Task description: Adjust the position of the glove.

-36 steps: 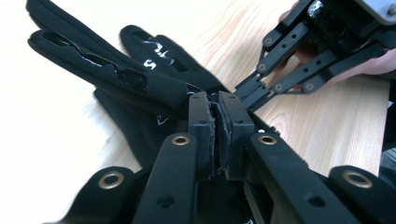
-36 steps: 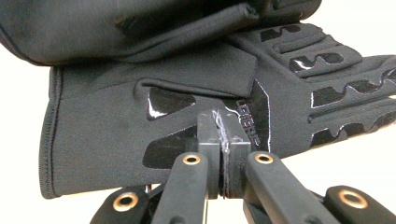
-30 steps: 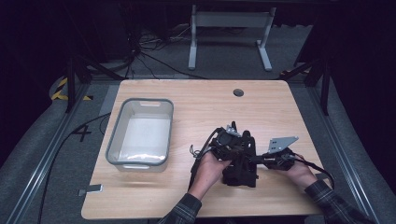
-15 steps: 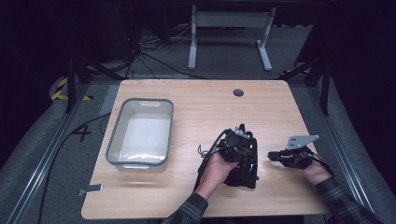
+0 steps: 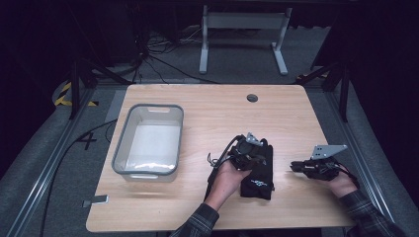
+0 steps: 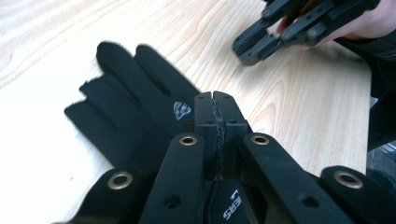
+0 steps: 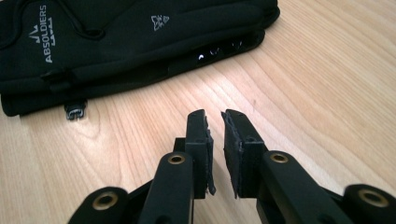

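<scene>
Item 1, gloves (image 5: pixel 258 170): a black pair, stacked flat on the desk (image 5: pixel 212 108) near its front edge, right of centre. In the right tool view the gloves (image 7: pixel 130 42) lay across the top, with white lettering and a small white emblem on the upper one and a small clip at the cuff edge. In the left tool view one glove (image 6: pixel 133 116) lay with its fingers spread on the wood, bearing a small white emblem.

Item 2, my left tool (image 5: pixel 245 150): rested over the far end of the gloves, my hand around it. In its own view the left tool (image 6: pixel 215 100) had its pads pressed together tip to tip, just above the glove; I could not tell whether any fabric was pinched between them.

Item 3, my right tool (image 5: pixel 296 167): held low over bare wood just right of the gloves, apart from them, pointing towards them. In its own view the right tool (image 7: pixel 214 122) showed a narrow gap between the pads, with nothing in it; the jaws had just been opening a little. It also showed in the left tool view (image 6: pixel 252 46), beyond the glove.

Item 4, bin (image 5: pixel 148 140): clear, grey-rimmed, on the desk's left side, well apart from the gloves.
</scene>
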A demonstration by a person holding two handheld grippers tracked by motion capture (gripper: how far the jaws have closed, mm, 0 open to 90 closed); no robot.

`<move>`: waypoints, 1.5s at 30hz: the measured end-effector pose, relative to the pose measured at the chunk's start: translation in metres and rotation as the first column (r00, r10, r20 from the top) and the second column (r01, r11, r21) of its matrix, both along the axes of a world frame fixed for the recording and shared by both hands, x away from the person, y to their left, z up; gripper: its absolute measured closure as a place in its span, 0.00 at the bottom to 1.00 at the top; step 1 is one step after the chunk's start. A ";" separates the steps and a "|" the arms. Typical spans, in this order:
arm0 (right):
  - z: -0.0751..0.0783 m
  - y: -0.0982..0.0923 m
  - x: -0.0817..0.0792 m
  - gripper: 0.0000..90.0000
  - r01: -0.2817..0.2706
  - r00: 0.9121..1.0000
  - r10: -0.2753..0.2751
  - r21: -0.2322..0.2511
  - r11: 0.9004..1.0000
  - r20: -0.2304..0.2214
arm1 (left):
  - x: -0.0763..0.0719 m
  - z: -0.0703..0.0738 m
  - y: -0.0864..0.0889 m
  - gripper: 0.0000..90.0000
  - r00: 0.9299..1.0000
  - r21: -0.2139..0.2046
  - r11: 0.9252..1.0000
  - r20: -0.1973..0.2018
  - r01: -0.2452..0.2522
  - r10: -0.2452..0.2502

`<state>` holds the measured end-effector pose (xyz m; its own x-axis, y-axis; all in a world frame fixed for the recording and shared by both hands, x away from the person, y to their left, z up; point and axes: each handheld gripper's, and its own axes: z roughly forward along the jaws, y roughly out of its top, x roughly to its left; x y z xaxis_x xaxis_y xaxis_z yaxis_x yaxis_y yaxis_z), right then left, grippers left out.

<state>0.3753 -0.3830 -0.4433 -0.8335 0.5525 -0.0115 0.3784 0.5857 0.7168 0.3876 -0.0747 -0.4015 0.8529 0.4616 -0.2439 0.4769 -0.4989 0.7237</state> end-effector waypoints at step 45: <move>-0.009 0.077 0.030 1.00 -0.169 0.985 0.170 0.010 0.985 -0.040 | -0.009 -0.043 0.001 1.00 0.999 0.172 0.985 -0.035 0.007 -0.001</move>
